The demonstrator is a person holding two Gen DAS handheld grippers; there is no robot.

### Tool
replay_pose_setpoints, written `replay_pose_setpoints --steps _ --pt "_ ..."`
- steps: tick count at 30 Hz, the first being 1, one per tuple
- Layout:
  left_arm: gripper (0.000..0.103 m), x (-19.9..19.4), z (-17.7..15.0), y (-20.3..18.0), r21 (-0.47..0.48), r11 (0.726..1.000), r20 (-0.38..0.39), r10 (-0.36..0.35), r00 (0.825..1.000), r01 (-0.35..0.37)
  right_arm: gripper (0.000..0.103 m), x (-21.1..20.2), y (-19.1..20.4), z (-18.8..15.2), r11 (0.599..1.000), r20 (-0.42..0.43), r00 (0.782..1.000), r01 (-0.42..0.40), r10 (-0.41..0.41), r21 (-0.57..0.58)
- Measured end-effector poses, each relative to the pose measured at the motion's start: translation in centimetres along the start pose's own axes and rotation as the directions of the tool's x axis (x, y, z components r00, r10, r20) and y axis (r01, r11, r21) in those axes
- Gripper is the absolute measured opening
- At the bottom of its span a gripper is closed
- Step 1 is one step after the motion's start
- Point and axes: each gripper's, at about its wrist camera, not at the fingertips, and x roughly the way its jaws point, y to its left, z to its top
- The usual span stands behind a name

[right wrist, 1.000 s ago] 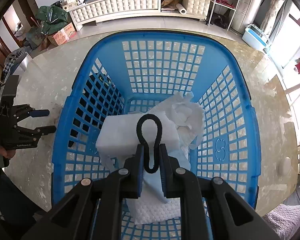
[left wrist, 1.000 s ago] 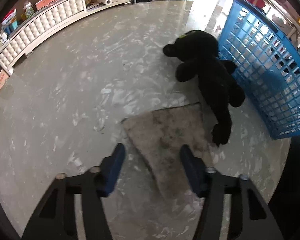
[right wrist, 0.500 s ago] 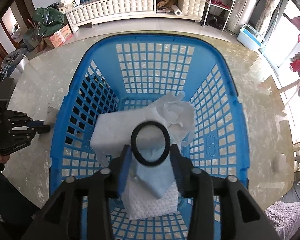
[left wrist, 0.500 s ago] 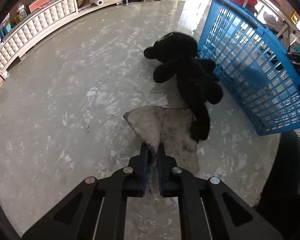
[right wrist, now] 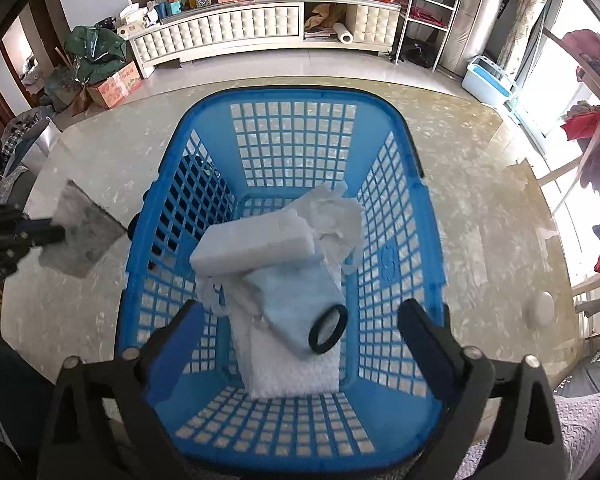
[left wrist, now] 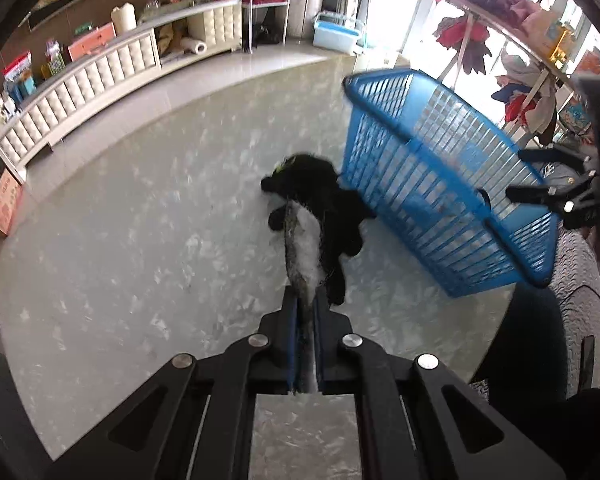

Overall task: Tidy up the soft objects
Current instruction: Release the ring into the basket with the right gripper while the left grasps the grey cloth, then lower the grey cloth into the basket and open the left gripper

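My left gripper (left wrist: 306, 312) is shut on a grey, dirty cloth (left wrist: 304, 248) and holds it lifted off the marble table; the cloth also shows at the left of the right wrist view (right wrist: 80, 236). A black plush toy (left wrist: 324, 204) lies on the table against the blue basket (left wrist: 440, 184). My right gripper (right wrist: 300, 328) is open above the basket (right wrist: 428, 280). A black hair tie (right wrist: 328, 330) lies in the basket on a pale blue cloth (right wrist: 296, 300), beside a white sponge block (right wrist: 256, 244) and crumpled white paper (right wrist: 336, 212).
The marble table (left wrist: 120, 240) is round, with its edge near the basket. A white tufted cabinet (right wrist: 236, 28) with clutter stands behind. A clothes rack (left wrist: 500, 32) stands at the right. A cardboard box (right wrist: 116, 84) sits on the floor.
My left gripper closed on the grey cloth and lifted it off the table. My right gripper opened wide and the hair tie dropped onto the pale blue cloth in the basket.
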Motion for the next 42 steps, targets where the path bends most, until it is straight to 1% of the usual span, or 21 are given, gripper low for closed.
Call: replay_pose_setpoints --steps 2,5,9,15,22,26,34,40,42 --pt "0.006 -1.3 0.4 -0.6 0.000 1.000 0.023 -0.005 1.000 0.005 0.102 -0.4 0.1 -0.4 1.000 0.006 1.000 0.005 -0.005 0.000" --pt "0.006 -3.2 1.0 -1.2 0.014 1.000 0.049 -0.003 0.999 0.003 0.103 -1.0 -0.2 -1.3 1.000 0.018 1.000 0.000 -0.001 0.006" --pt "0.006 -5.5 2.1 -3.7 0.051 0.999 0.079 -0.011 0.997 0.007 0.103 -1.5 -0.6 -1.9 1.000 0.026 1.000 0.001 -0.002 0.016" --pt "0.006 -6.5 3.7 -7.5 0.103 0.994 0.103 -0.046 0.994 0.035 0.103 -2.2 -1.5 -2.7 0.999 0.039 0.999 -0.002 0.000 0.034" --pt "0.006 -5.2 5.5 -11.6 0.172 0.982 0.080 -0.092 0.993 0.077 0.103 -1.8 -2.6 -3.2 0.998 0.054 0.998 -0.020 0.017 0.053" --pt "0.006 -4.0 6.7 -13.8 0.204 0.974 0.061 -0.115 0.991 0.101 0.103 -1.8 -3.4 -3.5 0.999 0.064 0.998 -0.009 0.006 0.052" --pt "0.006 0.0 8.0 -16.4 0.243 0.959 -0.007 -0.147 0.989 0.144 0.103 -0.7 -5.2 -3.9 0.997 0.056 0.998 -0.030 0.025 0.077" --pt "0.006 3.4 8.5 -16.9 0.250 0.953 -0.065 -0.157 0.986 0.168 0.103 -0.4 -6.1 -4.4 0.994 0.050 0.998 -0.037 0.032 0.107" --pt "0.006 4.4 8.3 -16.9 0.251 0.949 -0.081 -0.175 0.981 0.190 0.103 -0.4 -6.1 -4.5 0.993 0.051 0.998 -0.041 0.036 0.112"
